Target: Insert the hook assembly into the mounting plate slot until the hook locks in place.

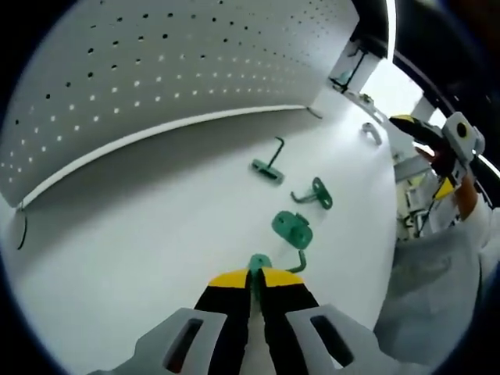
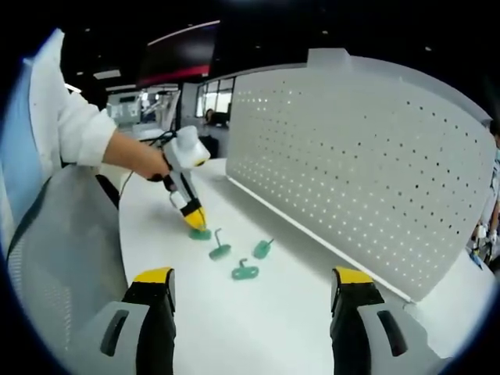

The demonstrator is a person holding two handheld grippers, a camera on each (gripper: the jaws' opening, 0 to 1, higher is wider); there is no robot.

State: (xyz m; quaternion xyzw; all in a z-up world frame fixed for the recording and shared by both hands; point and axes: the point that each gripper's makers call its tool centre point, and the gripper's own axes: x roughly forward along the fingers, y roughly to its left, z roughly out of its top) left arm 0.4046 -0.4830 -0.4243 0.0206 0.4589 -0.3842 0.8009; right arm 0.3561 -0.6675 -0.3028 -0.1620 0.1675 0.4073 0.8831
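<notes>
Several green hook assemblies lie on the white table in front of the upright perforated mounting plate (image 1: 156, 78). My left gripper (image 1: 256, 273) is low over the table, its yellow-tipped jaws shut on the nearest green hook (image 1: 258, 262). Beyond it lie a round-based hook (image 1: 291, 228), another hook (image 1: 318, 193) and a flat-based hook (image 1: 268, 168). In the right gripper view, a hand holds the left gripper (image 2: 194, 221) down on that hook (image 2: 201, 233), with three others (image 2: 220, 250) beside it. My right gripper (image 2: 251, 285) hangs wide open above the table, holding nothing, facing the plate (image 2: 351, 156).
The white table (image 2: 297, 328) curves along the plate's foot. A bare metal hook (image 1: 371, 133) lies near the plate's far end. A person's white sleeve (image 2: 78, 129) and a grey chair back (image 2: 62, 258) are at the left. Office clutter stands beyond the table edge.
</notes>
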